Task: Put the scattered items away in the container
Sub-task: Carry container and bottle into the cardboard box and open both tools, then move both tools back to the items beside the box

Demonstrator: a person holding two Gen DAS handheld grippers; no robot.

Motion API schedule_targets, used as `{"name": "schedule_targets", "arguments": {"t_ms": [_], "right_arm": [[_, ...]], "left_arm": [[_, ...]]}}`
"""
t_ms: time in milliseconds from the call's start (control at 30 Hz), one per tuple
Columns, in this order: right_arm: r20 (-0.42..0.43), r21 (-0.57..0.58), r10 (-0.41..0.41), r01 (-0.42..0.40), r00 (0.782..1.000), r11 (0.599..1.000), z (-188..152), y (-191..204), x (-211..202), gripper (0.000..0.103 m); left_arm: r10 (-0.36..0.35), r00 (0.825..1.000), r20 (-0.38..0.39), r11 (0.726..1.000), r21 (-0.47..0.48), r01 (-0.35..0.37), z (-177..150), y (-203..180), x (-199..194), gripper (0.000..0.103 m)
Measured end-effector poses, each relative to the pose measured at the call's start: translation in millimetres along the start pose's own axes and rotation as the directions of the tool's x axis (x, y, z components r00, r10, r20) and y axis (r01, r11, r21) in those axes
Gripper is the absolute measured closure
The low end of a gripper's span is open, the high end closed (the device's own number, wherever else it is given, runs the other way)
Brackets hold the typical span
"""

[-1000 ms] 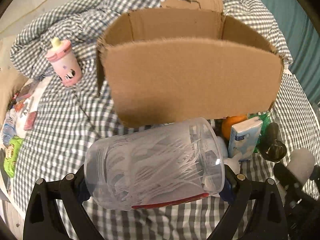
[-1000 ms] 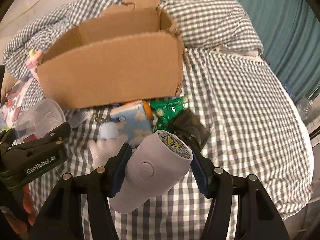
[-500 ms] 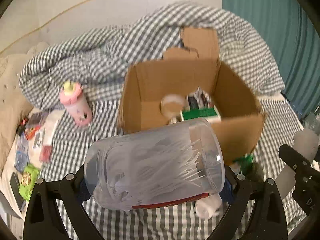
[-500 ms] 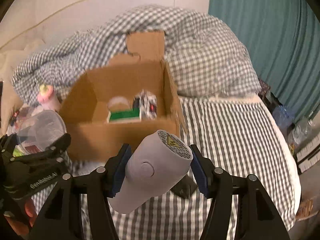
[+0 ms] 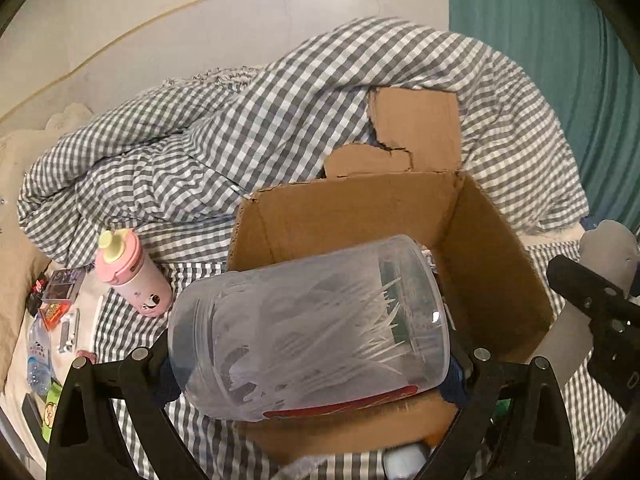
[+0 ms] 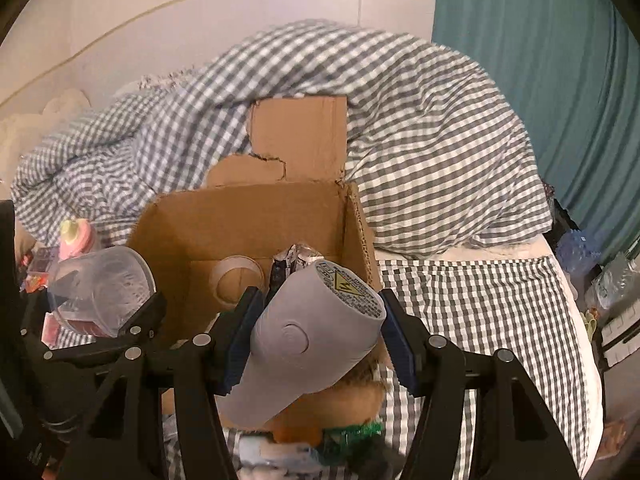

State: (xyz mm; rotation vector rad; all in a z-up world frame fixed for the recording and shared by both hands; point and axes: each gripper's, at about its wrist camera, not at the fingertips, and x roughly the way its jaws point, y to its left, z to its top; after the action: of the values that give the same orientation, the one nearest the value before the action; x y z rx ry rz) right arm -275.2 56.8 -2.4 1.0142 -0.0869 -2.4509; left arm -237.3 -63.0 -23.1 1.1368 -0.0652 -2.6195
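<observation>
An open cardboard box point(image 5: 492, 248) stands on the checked bedding; it also shows in the right wrist view point(image 6: 248, 216). My left gripper point(image 5: 312, 364) is shut on a clear plastic jar of white toothpicks point(image 5: 308, 328), held over the box's near-left edge. My right gripper point(image 6: 316, 340) is shut on a grey hair-dryer-like cylinder point(image 6: 312, 328) with a yellow warning label, held over the box's near wall. Inside the box lie a tape roll point(image 6: 236, 280) and a foil packet point(image 6: 298, 258).
A pink baby bottle point(image 5: 134, 276) stands left of the box. Small packets and a water bottle point(image 5: 38, 356) lie at the far left. A crumpled checked duvet point(image 6: 420, 128) is piled behind the box. A teal curtain point(image 6: 540, 60) hangs on the right. Items lie under my grippers point(image 6: 344, 432).
Both grippers have risen and moved forward from in front of the box to above its near edge. The box's inside has come into view. Both held objects stay gripped.
</observation>
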Motion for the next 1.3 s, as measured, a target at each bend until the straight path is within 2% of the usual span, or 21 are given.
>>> {"name": "schedule_targets", "arguments": {"t_ms": [167, 433, 467, 533, 600, 733, 967, 1100, 1300], "right_arm": [[-0.027, 0.010, 0.004, -0.004, 1.000, 1.000, 2.8, -0.7, 28.5, 0.045], [-0.064, 0.012, -0.026, 0.026, 0.998, 1.000, -5.5, -4.0, 57.9, 0.044], [-0.061, 0.016, -0.037, 0.038, 0.997, 0.999, -6.3, -5.3, 58.2, 0.043], [-0.051, 0.023, -0.057, 0.059, 0.997, 0.998, -7.0, -7.9, 56.0, 0.030], [-0.038, 0.031, -0.059, 0.060, 0.998, 0.998, -5.5, -11.1, 51.2, 0.029], [-0.026, 0.025, -0.059, 0.059, 0.998, 0.998, -2.7, -14.3, 40.2, 0.029], [-0.014, 0.026, -0.054, 0.054, 0.998, 0.998, -7.6, -18.5, 10.8, 0.029], [0.012, 0.013, -0.048, 0.048, 0.999, 0.999, -15.1, -24.0, -23.8, 0.029], [0.002, -0.028, 0.016, -0.016, 1.000, 0.999, -34.2, -33.4, -78.5, 0.029]], "left_arm": [[-0.007, 0.999, -0.048, 1.000, -0.031, 0.006, 3.2, 1.5, 33.4, 0.005], [-0.028, 0.996, -0.083, 0.999, -0.031, 0.025, -2.7, -1.7, 59.5, 0.005], [-0.024, 0.996, -0.083, 0.999, -0.023, 0.022, -2.9, -3.5, 60.8, 0.005], [-0.017, 0.996, -0.086, 1.000, -0.001, 0.017, -3.6, -8.4, 63.2, 0.003], [0.006, 0.996, -0.084, 1.000, 0.017, -0.005, -3.7, -11.9, 62.6, 0.000], [0.028, 0.997, -0.072, 0.999, 0.049, -0.024, -1.9, -18.4, 53.9, 0.000], [0.037, 0.998, -0.046, 0.998, 0.043, -0.035, -0.7, -16.9, 26.4, 0.000], [0.050, 0.999, -0.014, 0.997, 0.066, -0.049, -2.4, -15.4, -4.0, 0.000], [0.052, 0.998, 0.024, 0.998, 0.047, -0.053, -11.5, -4.9, -59.1, 0.000]]}}
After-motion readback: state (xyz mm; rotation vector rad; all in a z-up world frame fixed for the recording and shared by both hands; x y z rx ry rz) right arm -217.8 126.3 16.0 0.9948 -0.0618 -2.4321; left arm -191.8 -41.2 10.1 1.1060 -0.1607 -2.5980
